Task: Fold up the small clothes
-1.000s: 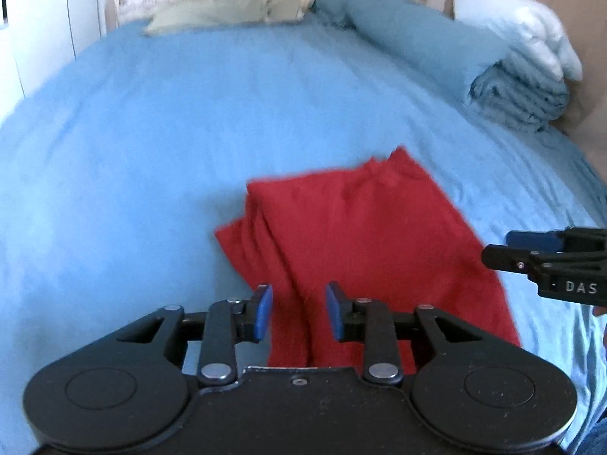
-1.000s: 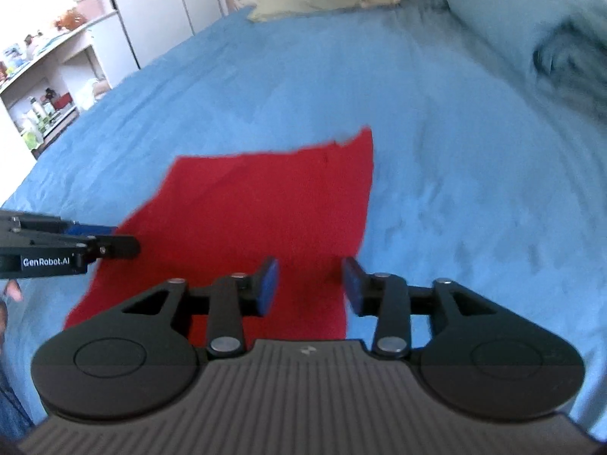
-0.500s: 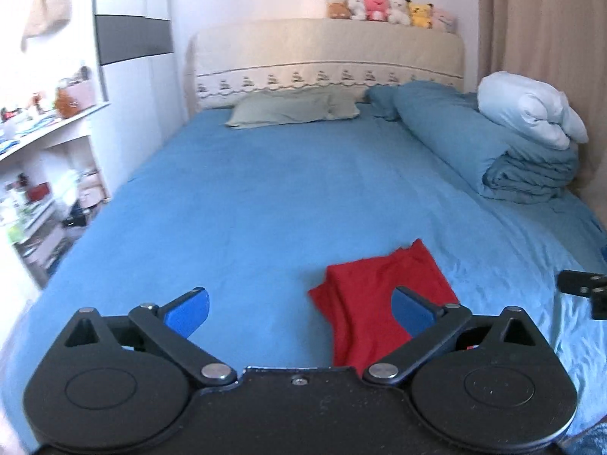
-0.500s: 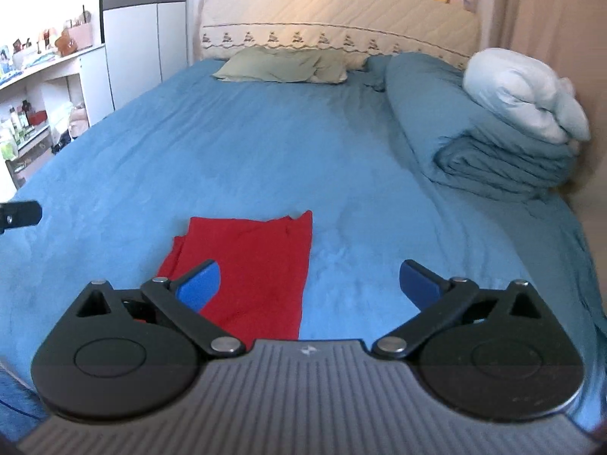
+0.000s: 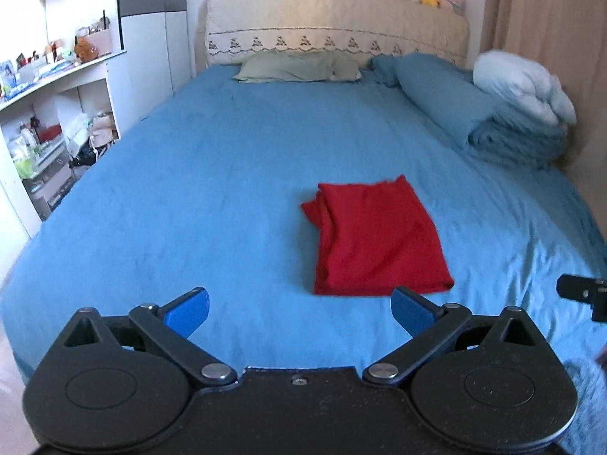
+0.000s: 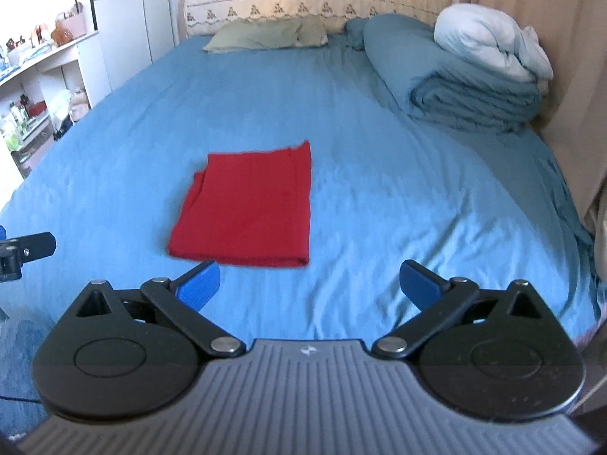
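A red garment (image 5: 375,235) lies folded into a flat rectangle on the blue bed sheet (image 5: 197,189), near the front edge of the bed. It also shows in the right wrist view (image 6: 250,208). My left gripper (image 5: 299,311) is open and empty, held back from the garment's near edge. My right gripper (image 6: 309,284) is open and empty, also held back, with the garment ahead and to its left. The tip of each gripper shows at the edge of the other's view.
A folded blue duvet (image 5: 504,129) with a white one (image 5: 527,87) on top lies at the right of the bed. A green pillow (image 5: 296,66) lies by the headboard. White shelves (image 5: 57,121) stand at the left, a curtain (image 6: 550,38) at the right.
Both grippers were nearly shut close over the red garment a second ago. They have opened wide and pulled back and up, leaving the garment folded on the bed.
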{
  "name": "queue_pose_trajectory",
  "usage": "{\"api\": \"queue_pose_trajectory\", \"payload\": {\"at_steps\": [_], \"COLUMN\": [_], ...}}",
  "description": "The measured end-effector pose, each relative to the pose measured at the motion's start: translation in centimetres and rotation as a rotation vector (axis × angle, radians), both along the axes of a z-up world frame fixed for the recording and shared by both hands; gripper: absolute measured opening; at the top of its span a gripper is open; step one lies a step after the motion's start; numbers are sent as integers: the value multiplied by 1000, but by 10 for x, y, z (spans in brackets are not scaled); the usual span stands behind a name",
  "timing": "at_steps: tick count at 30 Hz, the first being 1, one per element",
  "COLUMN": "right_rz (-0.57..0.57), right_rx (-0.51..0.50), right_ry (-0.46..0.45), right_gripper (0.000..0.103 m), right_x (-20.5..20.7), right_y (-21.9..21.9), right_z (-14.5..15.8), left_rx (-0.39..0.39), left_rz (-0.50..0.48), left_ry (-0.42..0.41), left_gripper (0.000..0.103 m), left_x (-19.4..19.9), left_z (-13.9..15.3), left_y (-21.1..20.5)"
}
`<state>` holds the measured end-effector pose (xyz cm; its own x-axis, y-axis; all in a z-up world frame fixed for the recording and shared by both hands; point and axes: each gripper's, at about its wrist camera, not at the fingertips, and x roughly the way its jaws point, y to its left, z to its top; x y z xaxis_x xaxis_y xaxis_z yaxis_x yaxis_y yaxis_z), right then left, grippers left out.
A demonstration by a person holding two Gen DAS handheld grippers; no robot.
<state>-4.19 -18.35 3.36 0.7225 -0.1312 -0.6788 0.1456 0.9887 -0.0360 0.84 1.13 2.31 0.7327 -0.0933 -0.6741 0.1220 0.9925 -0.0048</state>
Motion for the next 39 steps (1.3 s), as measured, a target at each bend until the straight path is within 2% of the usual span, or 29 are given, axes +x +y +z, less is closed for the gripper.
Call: {"api": "queue_pose_trajectory", "payload": {"at_steps": [8, 18, 39], "right_rz": [-25, -32, -35], "right_rx": [-3, 33, 35], "right_ry": [29, 37, 42], "right_gripper": [103, 103, 103], "right_x": [-5, 0, 0], "right_y": [0, -10, -6], "right_z": [-19, -20, -23], "left_rx": [-13, -3, -2], "left_rz": [-26, -40, -41], "left_ry": [5, -3, -39], "left_gripper": [103, 103, 103], "left_x": [-7, -6, -11], "left_z": [-4, -6, -3], "left_y": [-6, -11, -9]}}
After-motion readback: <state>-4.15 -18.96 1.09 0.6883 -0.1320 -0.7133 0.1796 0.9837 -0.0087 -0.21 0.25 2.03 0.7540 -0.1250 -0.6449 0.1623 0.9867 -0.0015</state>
